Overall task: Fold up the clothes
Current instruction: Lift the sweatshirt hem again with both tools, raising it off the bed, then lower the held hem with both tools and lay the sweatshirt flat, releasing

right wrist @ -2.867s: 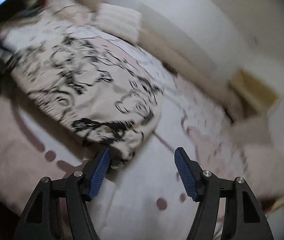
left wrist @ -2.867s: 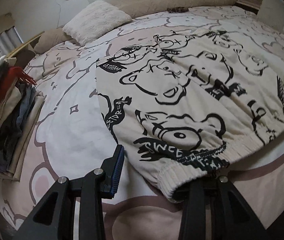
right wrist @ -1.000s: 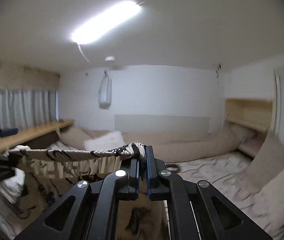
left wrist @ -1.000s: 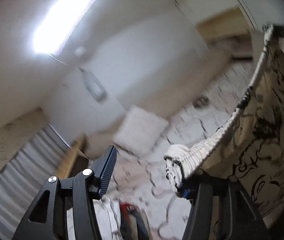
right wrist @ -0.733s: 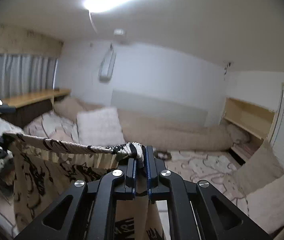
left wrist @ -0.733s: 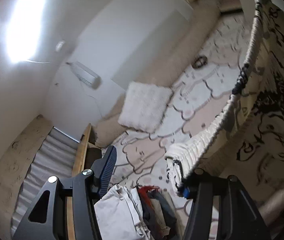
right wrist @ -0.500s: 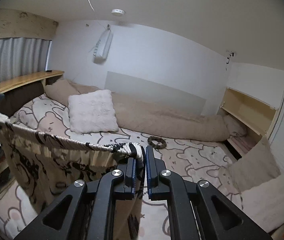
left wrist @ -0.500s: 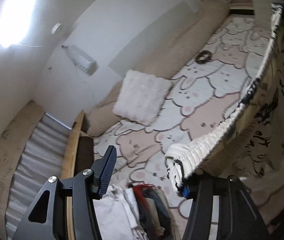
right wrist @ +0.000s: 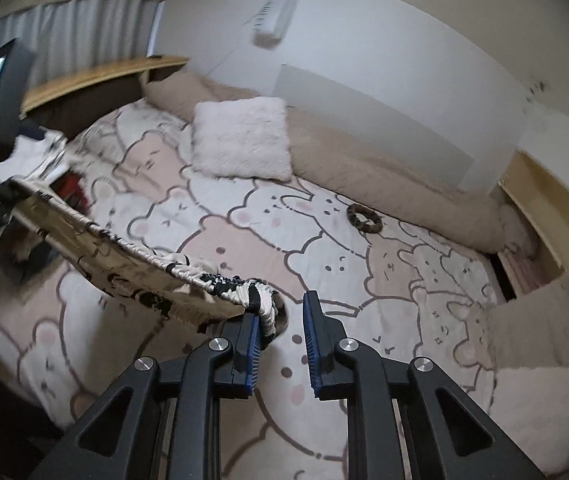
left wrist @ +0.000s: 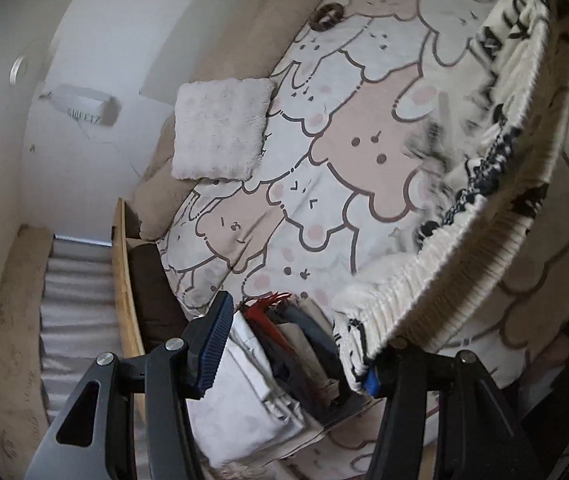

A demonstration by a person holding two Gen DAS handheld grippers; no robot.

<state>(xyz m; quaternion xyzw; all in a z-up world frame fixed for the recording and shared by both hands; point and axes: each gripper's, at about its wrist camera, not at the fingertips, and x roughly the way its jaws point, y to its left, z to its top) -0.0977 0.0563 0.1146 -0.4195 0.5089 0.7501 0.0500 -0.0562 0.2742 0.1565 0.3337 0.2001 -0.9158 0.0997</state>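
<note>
Item: cream sweatshirt (right wrist: pixel 136 276) w/ black cartoon print, ribbed hem stretched taut between both claws, hanging above the bed (right wrist: pixel 364 248).

Left claw (left wrist: pixel 292 344): jaws wide apart; hem hooked over right finger only, no pinch.

Right claw (right wrist: pixel 280 336): jaws part-open; hem corner draped on left finger.

Risk: neither claw clamps, so hem could slip off, garment drops crumpled.

Writing: lettering on print blurred, illegible; wall unit (left wrist: pixel 80 110) label unclear.
</note>
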